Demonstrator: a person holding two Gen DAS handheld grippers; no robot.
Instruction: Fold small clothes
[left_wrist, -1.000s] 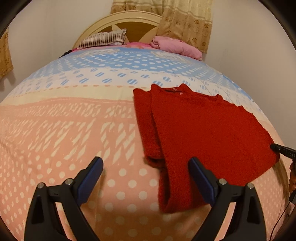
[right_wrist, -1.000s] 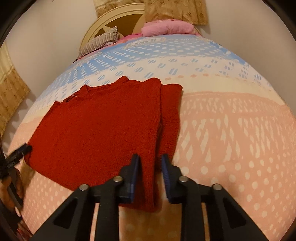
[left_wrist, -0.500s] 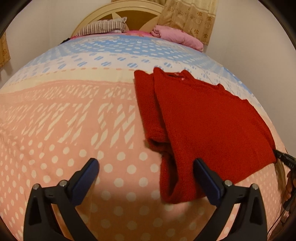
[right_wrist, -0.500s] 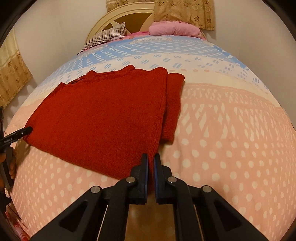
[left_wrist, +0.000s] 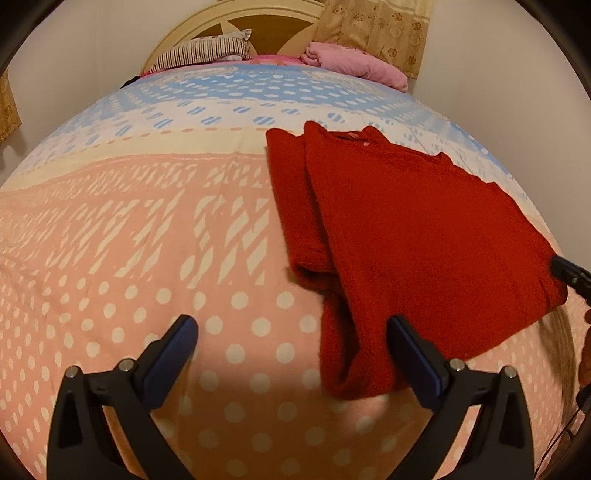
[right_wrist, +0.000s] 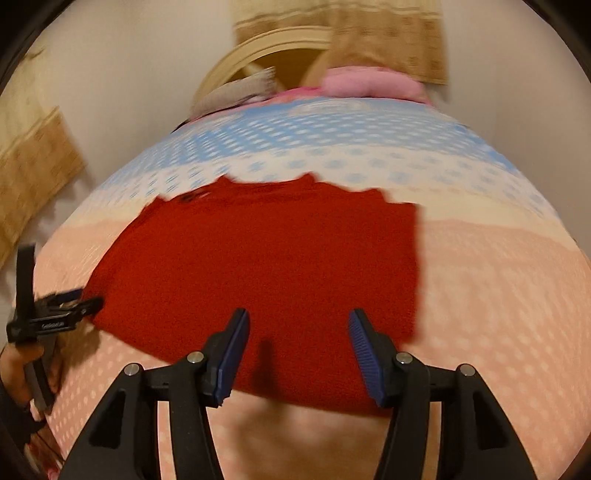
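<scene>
A red sweater (left_wrist: 413, 236) lies flat on the bed (left_wrist: 147, 229), toward its right edge in the left wrist view, with one side folded in. The left gripper (left_wrist: 291, 354) is spread wide and holds nothing, its right finger over the sweater's near corner. The right gripper (right_wrist: 297, 350) hangs over the sweater's near hem, parted and empty.

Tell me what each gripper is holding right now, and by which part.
Nothing is held. The left gripper and right gripper are both open, jaws apart over the near edge of the red sweater, which lies on the bedspread.
</scene>
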